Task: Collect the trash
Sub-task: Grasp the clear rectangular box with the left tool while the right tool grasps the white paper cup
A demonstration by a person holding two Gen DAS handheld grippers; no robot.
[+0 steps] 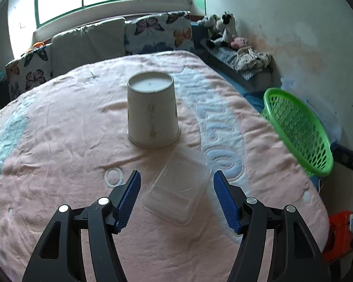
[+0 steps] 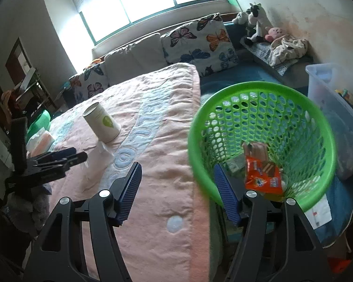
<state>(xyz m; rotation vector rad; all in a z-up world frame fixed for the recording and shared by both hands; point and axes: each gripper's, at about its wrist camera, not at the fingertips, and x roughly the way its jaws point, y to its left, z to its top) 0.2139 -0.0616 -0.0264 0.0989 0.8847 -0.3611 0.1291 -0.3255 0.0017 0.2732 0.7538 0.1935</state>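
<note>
A clear plastic container [image 1: 176,193] lies on the pink blanket [image 1: 58,141], between the spread fingers of my open left gripper [image 1: 175,179]. An upside-down white paper cup [image 1: 151,110] stands just beyond it; it also shows in the right wrist view [image 2: 102,123]. A green mesh basket [image 2: 261,141] sits off the blanket's right edge, seen too in the left wrist view [image 1: 298,129]. It holds an orange snack wrapper [image 2: 263,176] and other trash. My right gripper [image 2: 176,171] is open and empty, by the basket's near rim. The left gripper [image 2: 58,157] shows at the left in the right wrist view.
Butterfly-print cushions [image 2: 200,44] and grey cushions line the far side under the window. Stuffed toys [image 2: 254,21] and cloth sit at the back right. A clear storage bin [image 2: 336,108] stands right of the basket. A red object [image 1: 338,232] is low right.
</note>
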